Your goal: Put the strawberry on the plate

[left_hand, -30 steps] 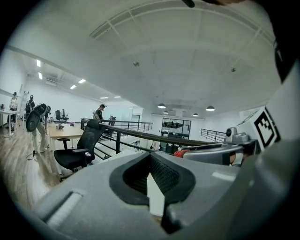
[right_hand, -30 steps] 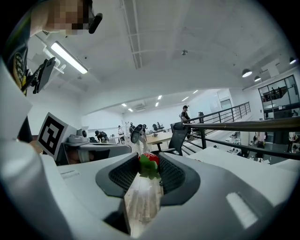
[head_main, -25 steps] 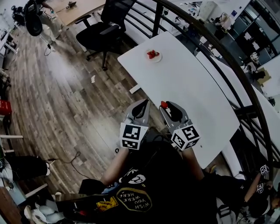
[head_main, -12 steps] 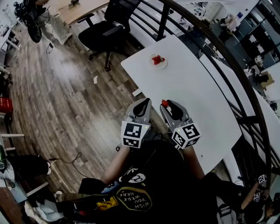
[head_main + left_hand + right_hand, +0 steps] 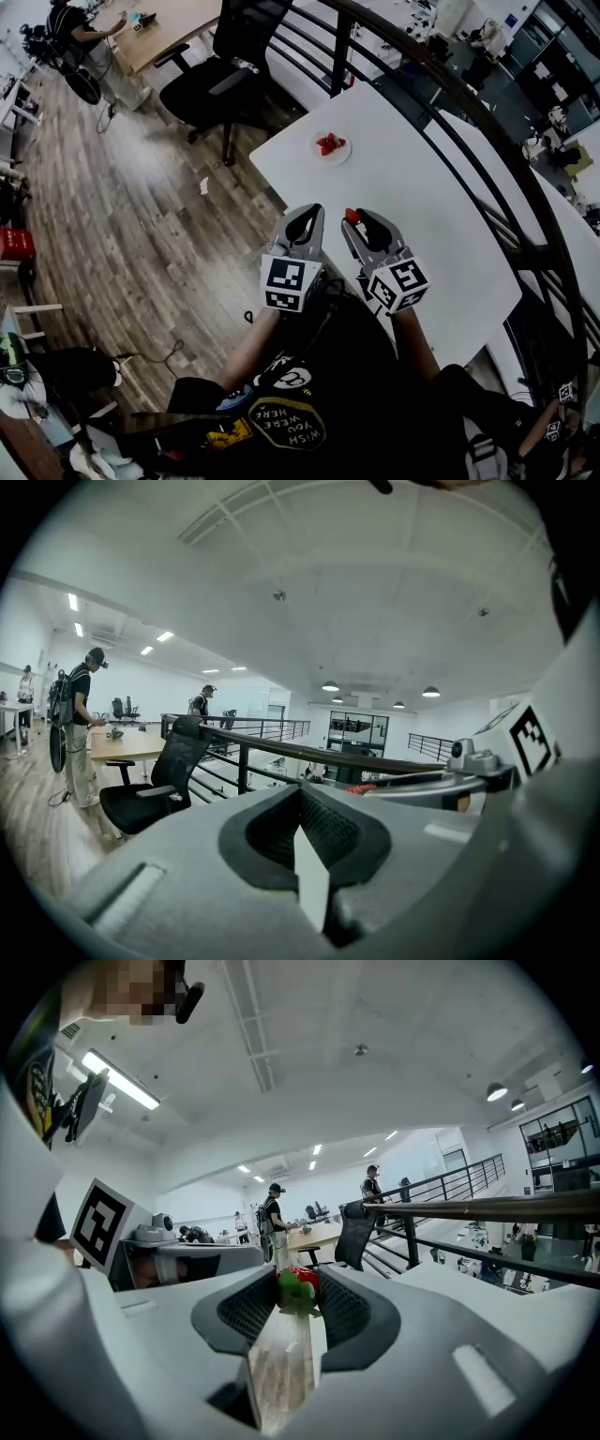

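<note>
The right gripper (image 5: 298,1279) holds a strawberry (image 5: 301,1283) at the tips of its jaws. Both black pads press on it, and its green leaves face the camera. In the gap behind the fruit, a wood floor (image 5: 279,1372) shows. On the right are a white table (image 5: 450,1288) and a dark railing (image 5: 487,1208). Far ahead stand a black chair (image 5: 354,1232), a desk (image 5: 314,1235) and a person (image 5: 273,1222) with a backpack. On the left is the left gripper (image 5: 246,1258) with its marker cube.

Long white counter (image 5: 422,197) with rounded corners, standing on a wood-plank floor (image 5: 141,206), small white plate (image 5: 343,152) near its far left corner, red strawberries (image 5: 327,143) on that plate
</note>
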Available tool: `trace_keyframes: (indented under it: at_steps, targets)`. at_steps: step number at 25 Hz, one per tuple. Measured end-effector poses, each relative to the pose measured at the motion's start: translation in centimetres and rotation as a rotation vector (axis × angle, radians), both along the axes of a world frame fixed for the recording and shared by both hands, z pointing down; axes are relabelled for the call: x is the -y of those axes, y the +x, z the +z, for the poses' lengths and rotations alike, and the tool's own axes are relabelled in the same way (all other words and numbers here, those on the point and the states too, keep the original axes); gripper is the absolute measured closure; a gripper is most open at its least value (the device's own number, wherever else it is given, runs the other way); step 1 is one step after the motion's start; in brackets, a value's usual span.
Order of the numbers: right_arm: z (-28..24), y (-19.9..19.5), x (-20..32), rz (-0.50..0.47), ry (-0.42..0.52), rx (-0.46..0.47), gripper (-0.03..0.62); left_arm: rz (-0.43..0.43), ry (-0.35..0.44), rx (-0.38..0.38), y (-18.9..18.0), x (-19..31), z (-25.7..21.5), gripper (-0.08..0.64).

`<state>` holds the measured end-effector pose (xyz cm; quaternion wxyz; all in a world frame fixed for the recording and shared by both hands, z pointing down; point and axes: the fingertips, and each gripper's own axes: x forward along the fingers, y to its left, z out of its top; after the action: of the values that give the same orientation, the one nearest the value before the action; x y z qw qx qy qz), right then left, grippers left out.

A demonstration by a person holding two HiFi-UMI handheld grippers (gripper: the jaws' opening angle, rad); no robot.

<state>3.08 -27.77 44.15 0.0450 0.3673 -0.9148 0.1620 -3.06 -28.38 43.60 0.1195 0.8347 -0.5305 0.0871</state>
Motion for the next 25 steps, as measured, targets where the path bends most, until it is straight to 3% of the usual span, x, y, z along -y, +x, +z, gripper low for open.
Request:
trace_keyframes:
  at_steps: [4, 14, 25]
  targets:
    - [-0.1, 0.8, 1.8, -0.001, -0.016, 0.006, 0.451, 0.009, -0.021, 0.009, 1.1, 1.5, -0.1, 0.555]
    - [1.6, 1.4, 5.3, -0.001, -0.063, 0.011, 0.452, -0.029, -0.063, 0.032, 0.1, 4.2, 1.0, 0.555]
    - [4.0, 1.2, 10.1, 0.061, -0.088, -0.038, 0.451, 0.043, -0.075, 0.026, -0.6, 9.2, 3.0, 0.555]
